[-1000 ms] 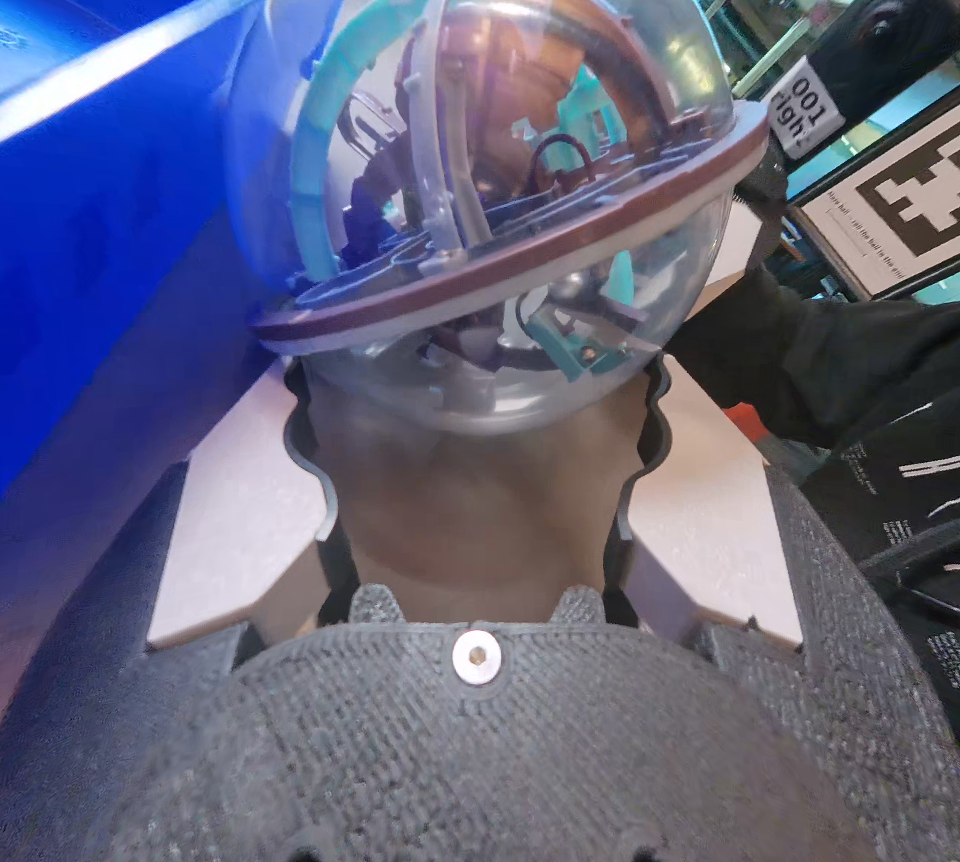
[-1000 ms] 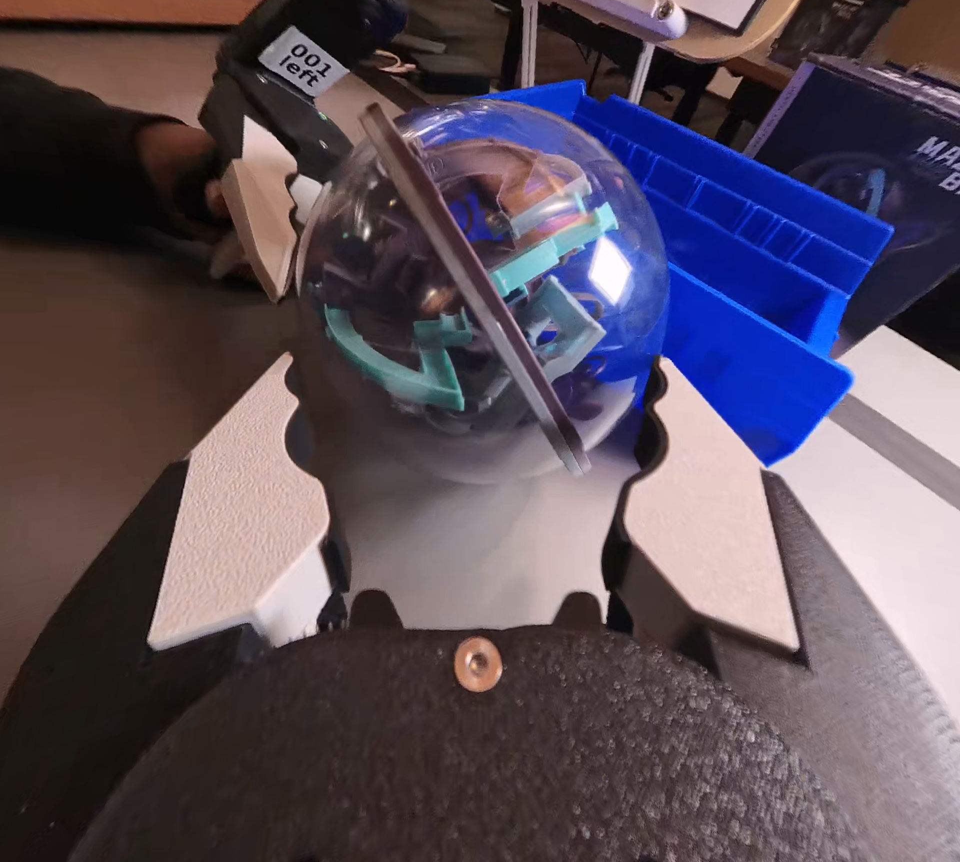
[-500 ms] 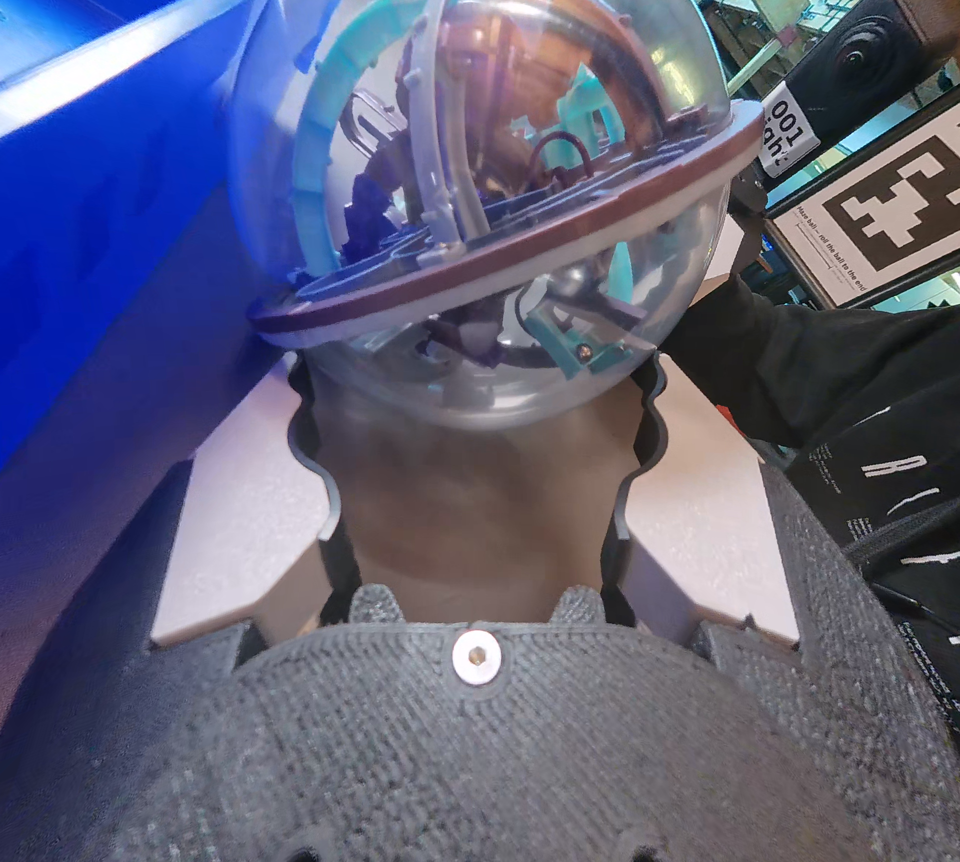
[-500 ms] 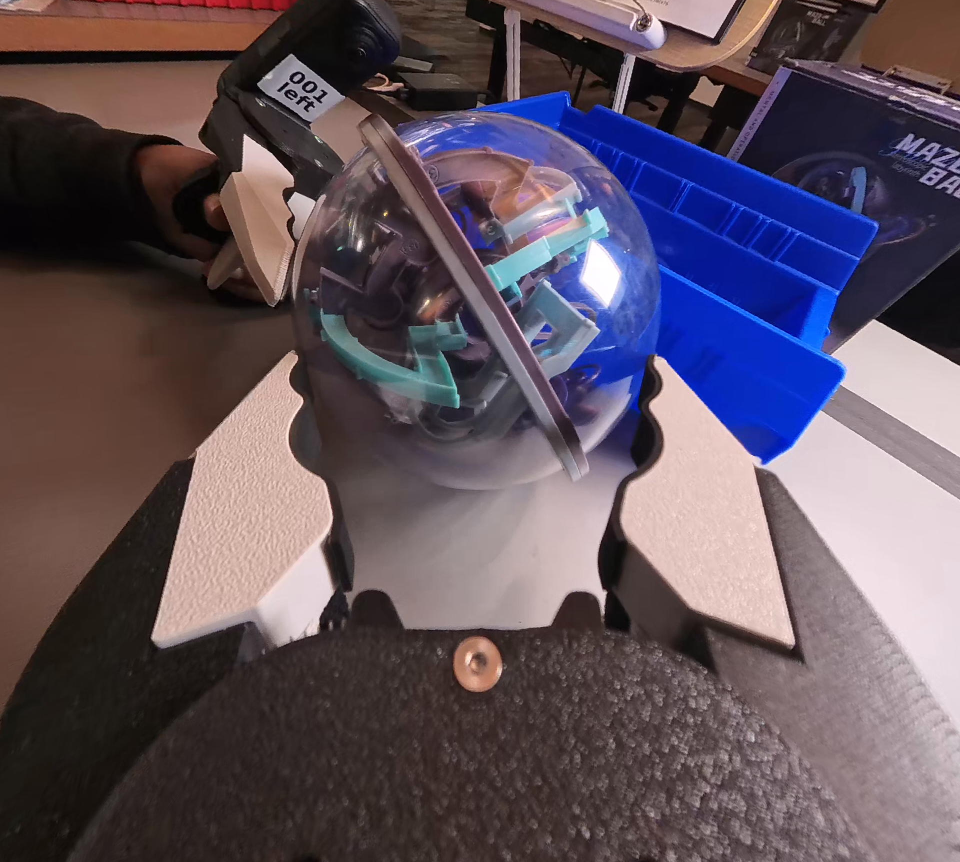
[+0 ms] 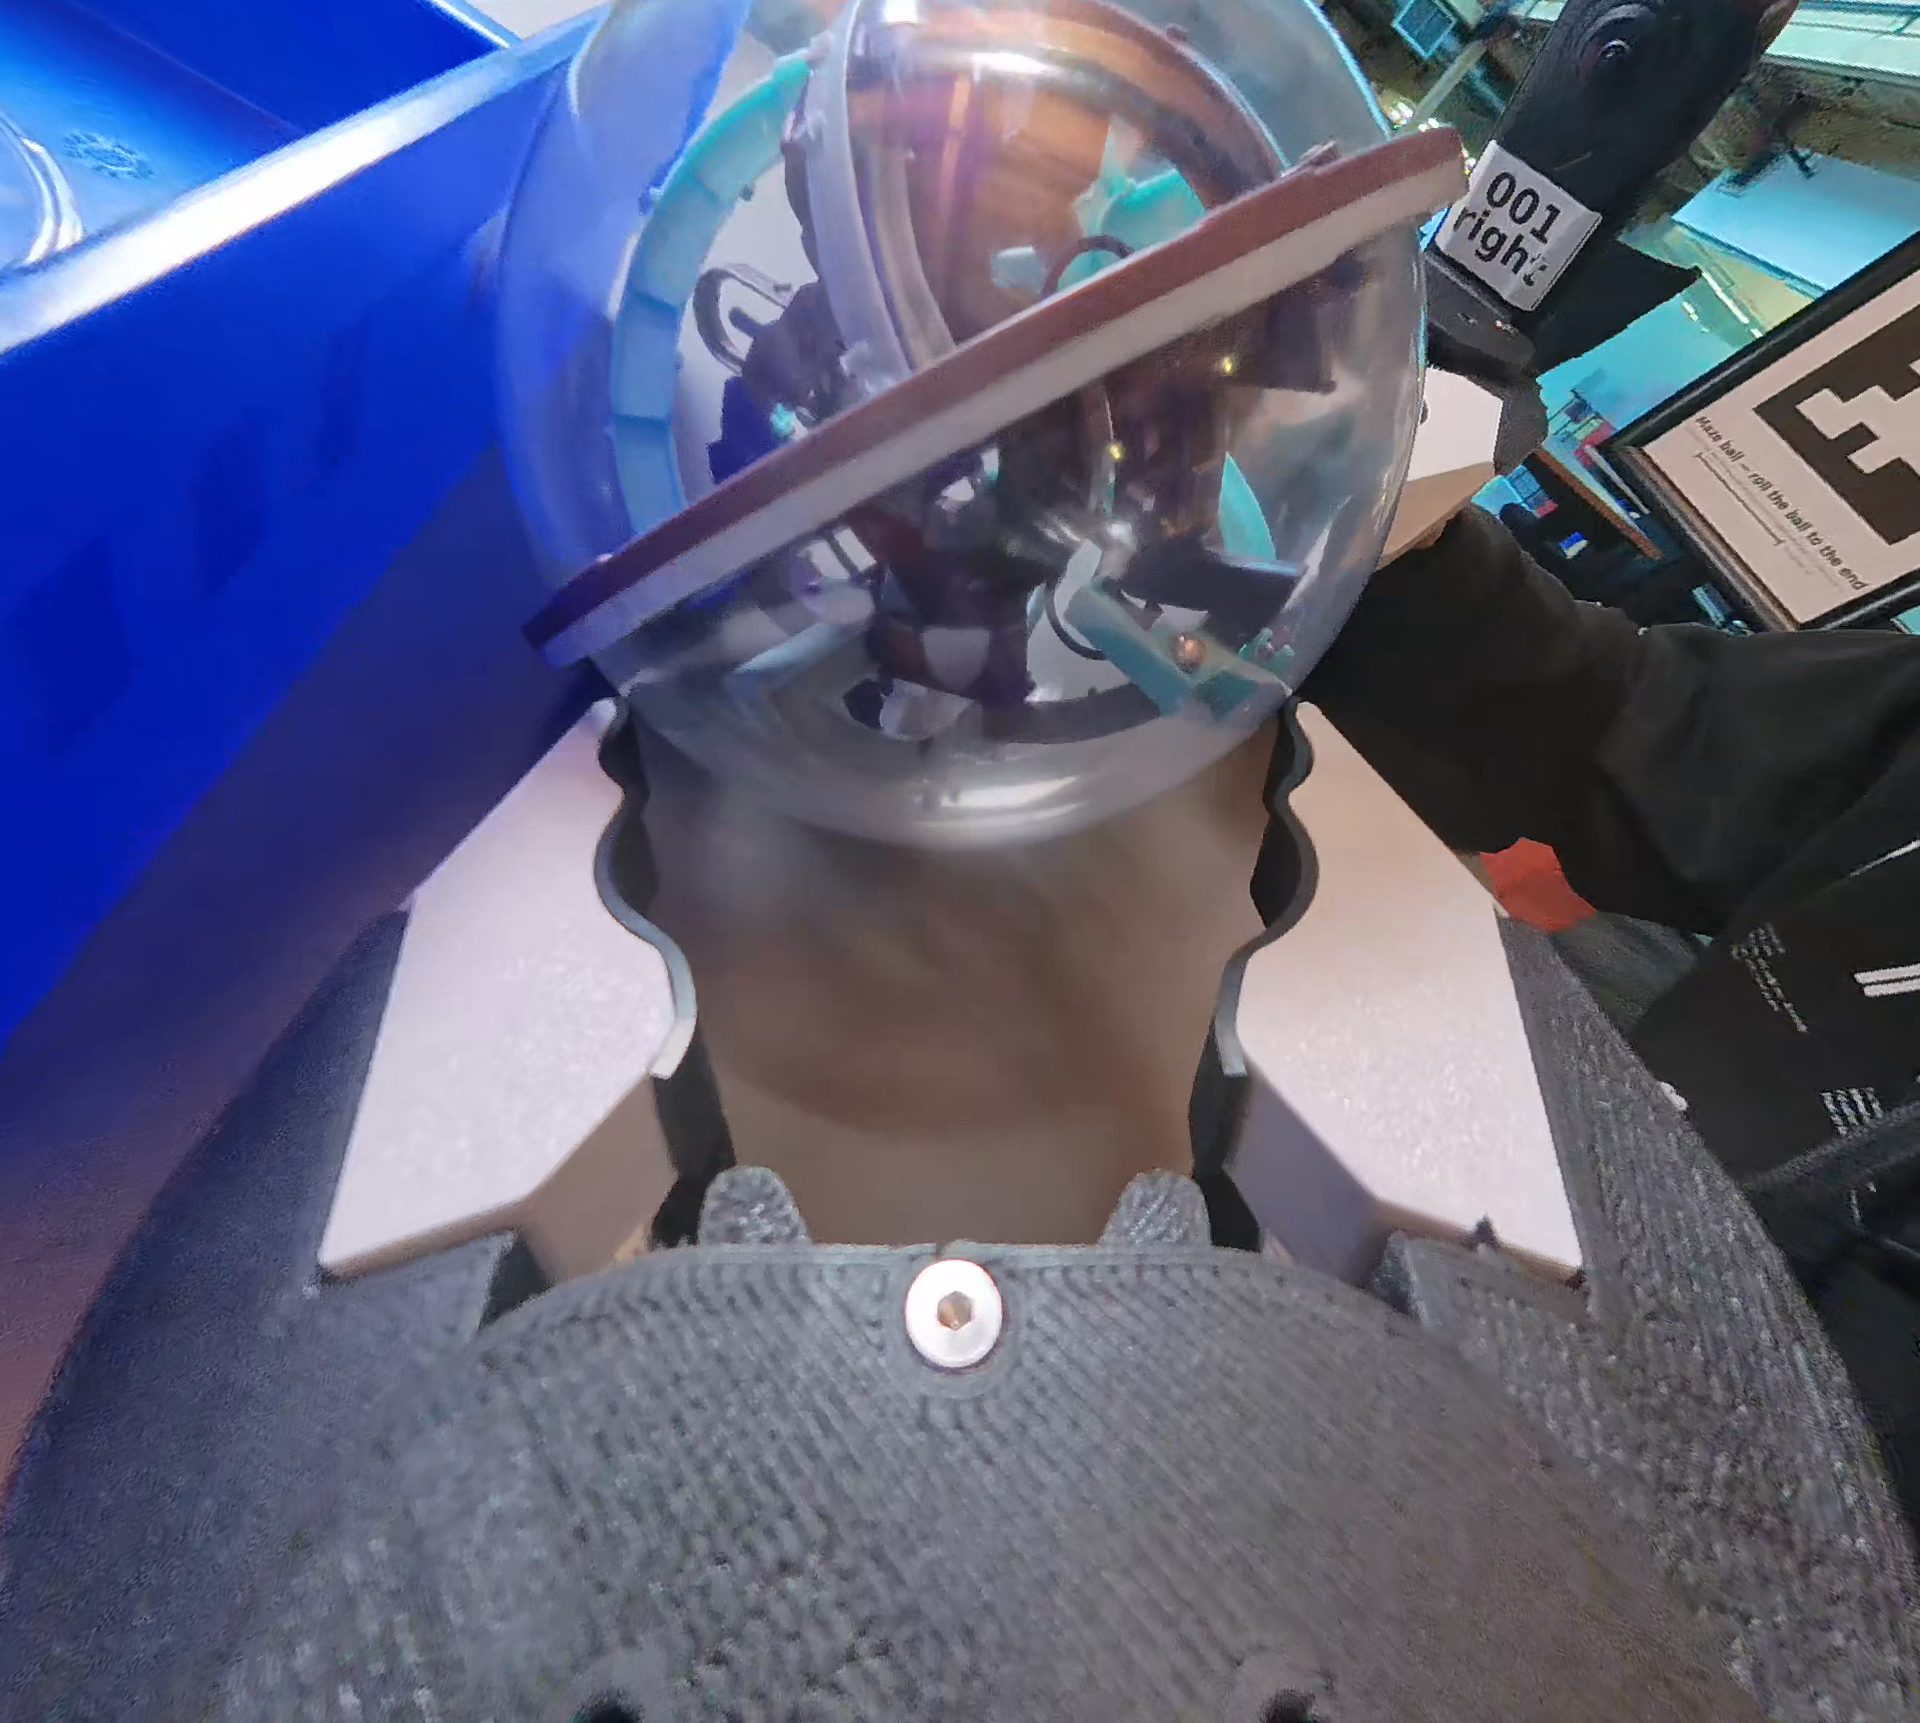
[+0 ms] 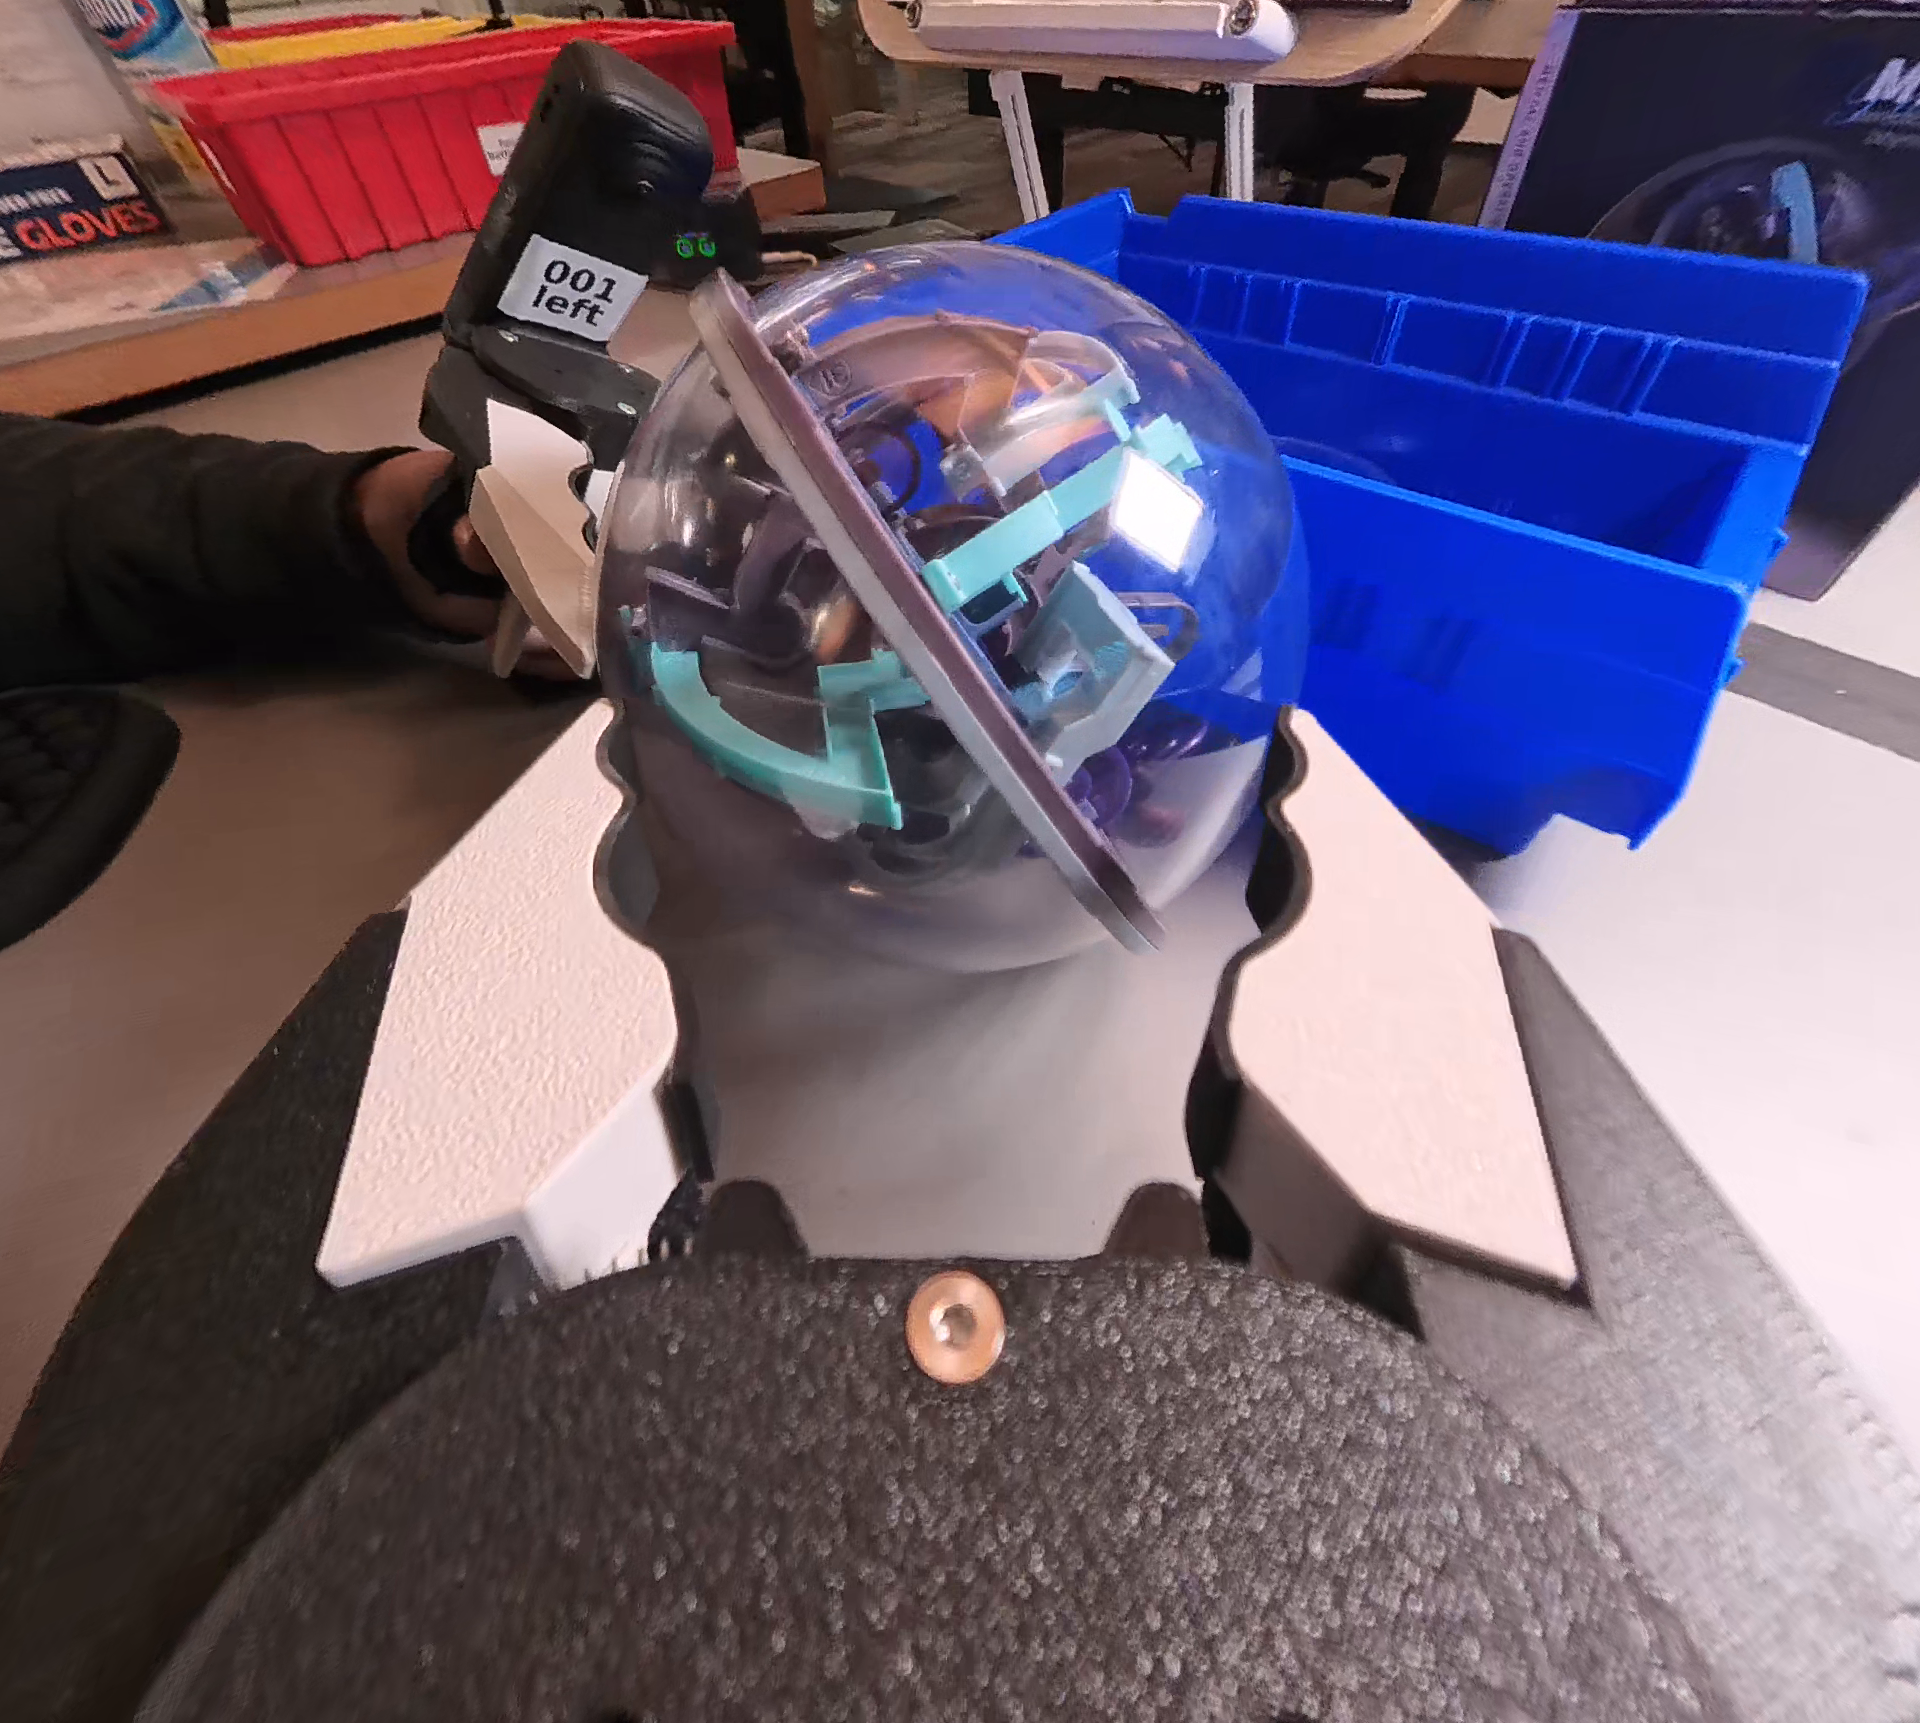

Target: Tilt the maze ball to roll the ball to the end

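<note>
The maze ball [image 5: 956, 385] is clamped between the fingertips of both the left hand-held gripper [image 5: 951, 738] and right hand-held gripper [image 6: 945, 738]. Tilting should be kept slow, both grips held firm.

Clear maze ball [image 5: 956, 385] with teal and brown tracks inside, its dark equator rim [image 6: 914, 613] tilted steeply, held off the surface
</note>
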Demonstrator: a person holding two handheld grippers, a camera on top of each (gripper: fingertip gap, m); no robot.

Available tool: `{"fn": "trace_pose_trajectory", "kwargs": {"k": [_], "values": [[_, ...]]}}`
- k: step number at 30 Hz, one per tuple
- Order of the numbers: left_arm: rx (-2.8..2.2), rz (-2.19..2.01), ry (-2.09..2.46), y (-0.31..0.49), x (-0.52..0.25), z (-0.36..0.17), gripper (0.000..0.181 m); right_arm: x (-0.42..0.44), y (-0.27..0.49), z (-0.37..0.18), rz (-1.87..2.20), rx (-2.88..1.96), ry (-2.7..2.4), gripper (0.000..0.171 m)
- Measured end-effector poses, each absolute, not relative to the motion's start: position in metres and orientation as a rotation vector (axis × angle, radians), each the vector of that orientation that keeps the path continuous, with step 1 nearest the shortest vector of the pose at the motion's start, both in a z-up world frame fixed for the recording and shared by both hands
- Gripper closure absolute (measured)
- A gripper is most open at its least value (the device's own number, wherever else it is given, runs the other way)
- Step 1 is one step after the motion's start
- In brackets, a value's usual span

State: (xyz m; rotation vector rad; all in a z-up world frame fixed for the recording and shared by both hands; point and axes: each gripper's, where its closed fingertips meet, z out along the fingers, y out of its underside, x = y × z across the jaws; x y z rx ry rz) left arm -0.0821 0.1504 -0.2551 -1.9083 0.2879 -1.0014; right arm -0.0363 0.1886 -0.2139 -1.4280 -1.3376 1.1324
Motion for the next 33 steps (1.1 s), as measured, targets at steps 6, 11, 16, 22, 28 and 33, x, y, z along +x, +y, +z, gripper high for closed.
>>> {"fn": "trace_pose_trajectory", "kwargs": {"k": [6, 11, 16, 22, 28, 33], "values": [[-1.918, -0.942, 0.289, 0.151, -0.081, -0.253, 0.063, -0.033, 0.190, -0.213, 1.210, -1.469, -1.294, 0.056], [-1.909, -0.841, 0.314, 0.152, -0.084, -0.251, 0.063, -0.032, 0.192, -0.215, 1.266, -1.498, -1.271, 0.057], [-1.851, -0.650, 0.390, 0.155, -0.088, -0.242, 0.060, -0.033, 0.189, -0.225, 1.283, -1.517, -1.304, 0.054], [-1.730, -0.444, 0.492, 0.153, -0.086, -0.220, 0.059, -0.033, 0.181, -0.250, 1.111, -1.511, -1.502, 0.048], [-1.631, -0.302, 0.570, 0.146, -0.068, -0.200, 0.071, -0.027, 0.182, -0.226, 0.848, -1.251, -1.567, 0.031], [-1.523, -0.306, 0.733, 0.130, -0.034, -0.187, 0.073, -0.028, 0.173, -0.207, 0.761, -1.104, -1.550, 0.029]]}}
